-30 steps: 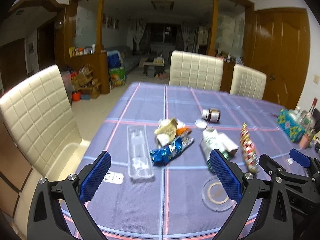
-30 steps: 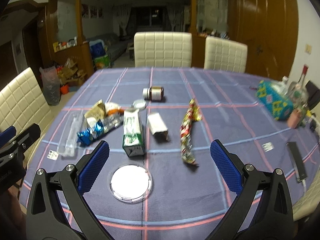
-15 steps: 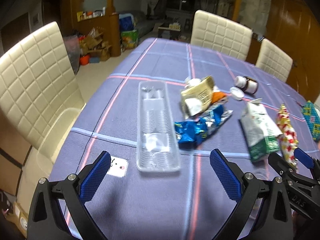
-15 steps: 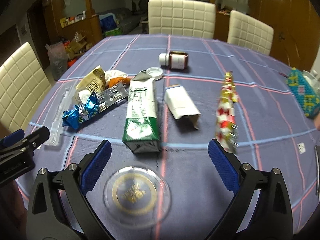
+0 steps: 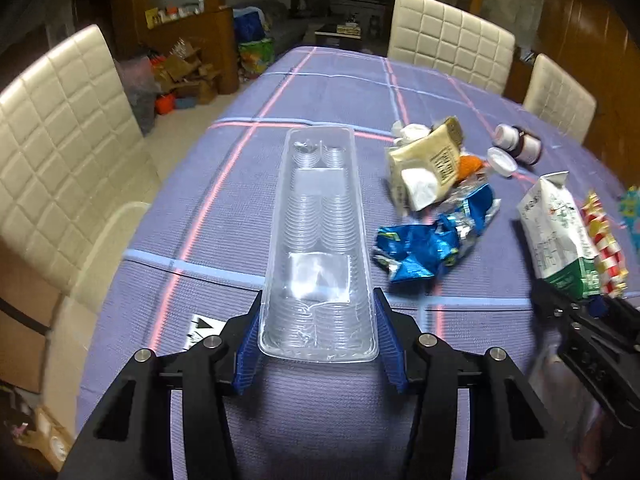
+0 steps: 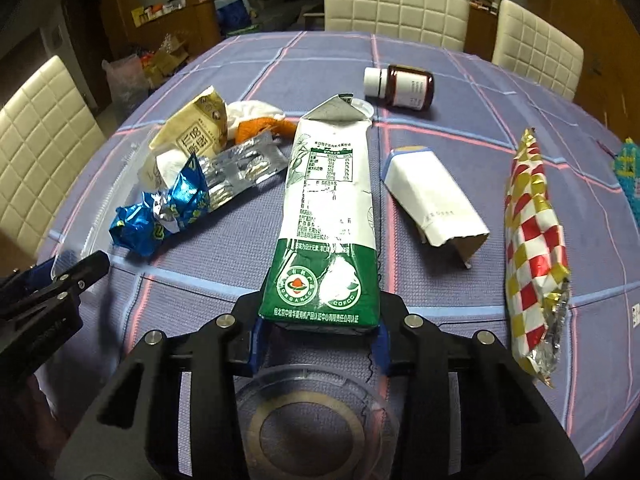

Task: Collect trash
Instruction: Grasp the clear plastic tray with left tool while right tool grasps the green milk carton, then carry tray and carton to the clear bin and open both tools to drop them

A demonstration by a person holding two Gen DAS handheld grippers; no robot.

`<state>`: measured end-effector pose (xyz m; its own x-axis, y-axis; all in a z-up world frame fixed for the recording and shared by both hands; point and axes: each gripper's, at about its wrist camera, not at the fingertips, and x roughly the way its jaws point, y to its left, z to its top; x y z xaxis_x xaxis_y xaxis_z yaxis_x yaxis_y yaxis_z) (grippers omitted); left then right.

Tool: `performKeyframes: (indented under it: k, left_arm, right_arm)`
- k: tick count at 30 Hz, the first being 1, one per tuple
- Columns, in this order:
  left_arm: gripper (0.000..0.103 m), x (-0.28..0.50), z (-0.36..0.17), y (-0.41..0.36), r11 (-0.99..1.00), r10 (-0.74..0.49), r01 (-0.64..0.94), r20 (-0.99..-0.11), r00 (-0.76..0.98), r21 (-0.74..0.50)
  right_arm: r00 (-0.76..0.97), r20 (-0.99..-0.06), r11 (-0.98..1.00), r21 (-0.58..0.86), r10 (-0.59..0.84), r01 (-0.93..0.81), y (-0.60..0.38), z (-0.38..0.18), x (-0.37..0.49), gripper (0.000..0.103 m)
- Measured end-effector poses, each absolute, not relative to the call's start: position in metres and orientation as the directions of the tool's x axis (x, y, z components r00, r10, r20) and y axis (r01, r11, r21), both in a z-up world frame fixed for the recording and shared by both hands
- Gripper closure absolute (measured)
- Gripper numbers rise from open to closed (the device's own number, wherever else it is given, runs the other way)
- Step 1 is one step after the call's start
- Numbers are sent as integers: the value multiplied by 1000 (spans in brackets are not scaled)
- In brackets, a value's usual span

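While nothing looked collected yet, we had our left gripper [image 5: 318,344] clamped on the clear tray's [image 5: 318,232] near end, our right gripper [image 6: 318,340] on the milk carton [image 6: 328,216]; wrappers [image 6: 160,220] lay ahead-left.

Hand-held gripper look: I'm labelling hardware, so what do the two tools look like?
Both match: the left hand-held gripper and the right hand-held gripper have matte black angular linkage frames, round silver bolt heads at the joints, and ribbed blue finger pads. No cables or sleeves show.
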<state>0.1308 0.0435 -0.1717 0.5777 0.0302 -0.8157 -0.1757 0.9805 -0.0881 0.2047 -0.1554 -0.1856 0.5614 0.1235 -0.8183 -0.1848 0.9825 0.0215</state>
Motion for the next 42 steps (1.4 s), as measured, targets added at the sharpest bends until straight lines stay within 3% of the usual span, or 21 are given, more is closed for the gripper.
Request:
performKeyframes:
  k: [6, 14, 28, 42]
  left_arm:
    - [55, 118, -152, 52, 974, 65, -206, -758, 649, -92]
    - [55, 107, -134, 94, 952, 145, -293, -712, 687, -88]
    - [55, 93, -154, 201, 868, 226, -476, -746, 626, -137]
    - [53, 107, -185, 278, 796, 228, -585, -818, 529, -156]
  right_arm:
    - [642, -762, 982, -45, 87, -186, -143, -166, 193, 61]
    - [669, -729, 946, -94, 146, -309, -90, -149, 186, 61]
    - [560, -764, 808, -89, 320, -582, 51, -152, 187, 61]
    - [513, -756, 745, -51, 406, -665, 127, -151, 213, 61]
